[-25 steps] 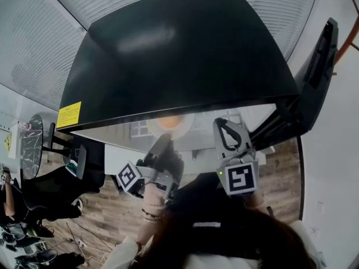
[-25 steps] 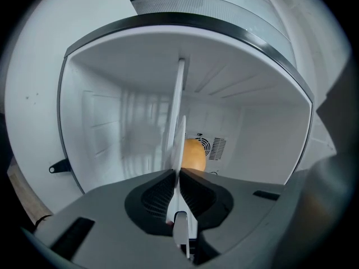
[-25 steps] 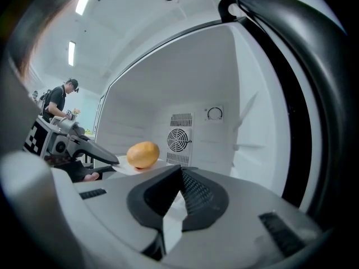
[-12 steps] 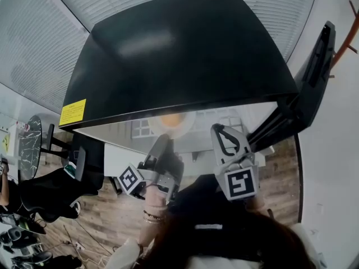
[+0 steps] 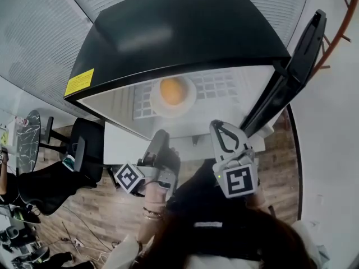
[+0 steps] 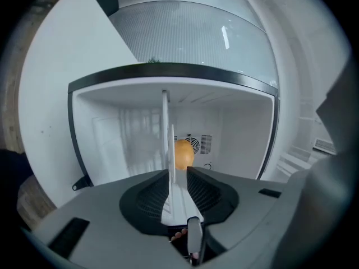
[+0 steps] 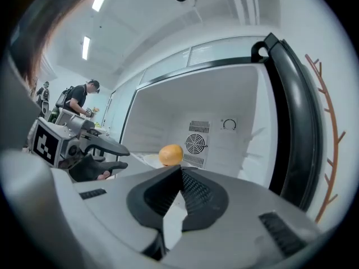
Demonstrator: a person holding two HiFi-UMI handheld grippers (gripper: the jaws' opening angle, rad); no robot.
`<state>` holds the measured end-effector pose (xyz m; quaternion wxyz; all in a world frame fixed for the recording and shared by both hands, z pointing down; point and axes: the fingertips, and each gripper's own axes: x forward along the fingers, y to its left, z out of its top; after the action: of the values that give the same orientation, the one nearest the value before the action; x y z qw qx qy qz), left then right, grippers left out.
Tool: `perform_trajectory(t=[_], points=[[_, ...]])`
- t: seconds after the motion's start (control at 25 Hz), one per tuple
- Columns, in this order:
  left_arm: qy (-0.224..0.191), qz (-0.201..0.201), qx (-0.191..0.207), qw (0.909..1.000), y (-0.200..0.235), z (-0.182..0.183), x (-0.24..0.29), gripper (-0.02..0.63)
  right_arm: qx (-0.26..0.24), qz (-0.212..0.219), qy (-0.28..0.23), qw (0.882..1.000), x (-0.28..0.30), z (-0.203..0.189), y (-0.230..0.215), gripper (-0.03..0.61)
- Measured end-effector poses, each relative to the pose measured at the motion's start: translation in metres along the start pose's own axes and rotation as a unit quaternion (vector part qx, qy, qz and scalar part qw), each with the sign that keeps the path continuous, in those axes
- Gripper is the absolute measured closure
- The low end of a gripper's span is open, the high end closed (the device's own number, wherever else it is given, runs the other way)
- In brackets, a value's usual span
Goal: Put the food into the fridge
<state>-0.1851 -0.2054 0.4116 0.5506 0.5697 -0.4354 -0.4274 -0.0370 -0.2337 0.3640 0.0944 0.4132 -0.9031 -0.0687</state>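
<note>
Round orange fruit (image 5: 173, 91) sits inside the black fridge (image 5: 168, 32). Your left claw (image 6: 177, 175) is released, right claw (image 7: 179, 168) clenched empty; next, shut the black door (image 5: 297, 66).

Office-cum-lab, by the look of it: frosted glass partitions (image 5: 33, 43), a black office chair (image 5: 85, 150) on wood flooring (image 5: 106, 217), cables (image 5: 76, 234) trailing across it, strip lights (image 7: 86, 46) overhead, a person (image 7: 78, 100) standing further back.
</note>
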Motion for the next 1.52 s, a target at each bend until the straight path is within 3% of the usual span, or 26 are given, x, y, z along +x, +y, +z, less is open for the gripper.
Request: perform_trajectory(t=[0.16,0.52,0.8,0.88,1.04,1.24,1.52], points=[[-0.005,0.01,0.059,0.9982,-0.006,-0.004,-0.026,0.511,0.012,-0.002,-0.007,1.0,-0.023,0.002,0.017,0.578],[0.009,0.002,0.098,0.9951,-0.019,-0.029,-0.075,0.528,0.03,-0.001,-0.005,1.0,-0.084,-0.004,0.061,0.578],[0.01,0.018,0.19,0.9815,-0.026,-0.043,-0.1,0.529,0.045,-0.036,-0.015,0.998,-0.121,-0.01,0.058,0.578],[0.008,0.029,0.238,0.9707,-0.029,-0.046,-0.103,0.563,0.06,-0.049,-0.021,0.997,-0.125,-0.009,0.052,0.578],[0.012,0.034,0.328,0.9439,-0.041,-0.052,-0.103,0.563,0.061,-0.064,-0.03,0.996,-0.126,-0.004,0.044,0.578],[0.008,0.039,0.447,0.8935,-0.06,-0.051,-0.11,0.563,0.052,-0.076,-0.031,0.995,-0.128,-0.001,0.048,0.578],[0.013,0.052,0.537,0.842,-0.07,-0.06,-0.15,0.564,0.043,-0.087,-0.031,0.995,-0.151,0.016,0.075,0.578]])
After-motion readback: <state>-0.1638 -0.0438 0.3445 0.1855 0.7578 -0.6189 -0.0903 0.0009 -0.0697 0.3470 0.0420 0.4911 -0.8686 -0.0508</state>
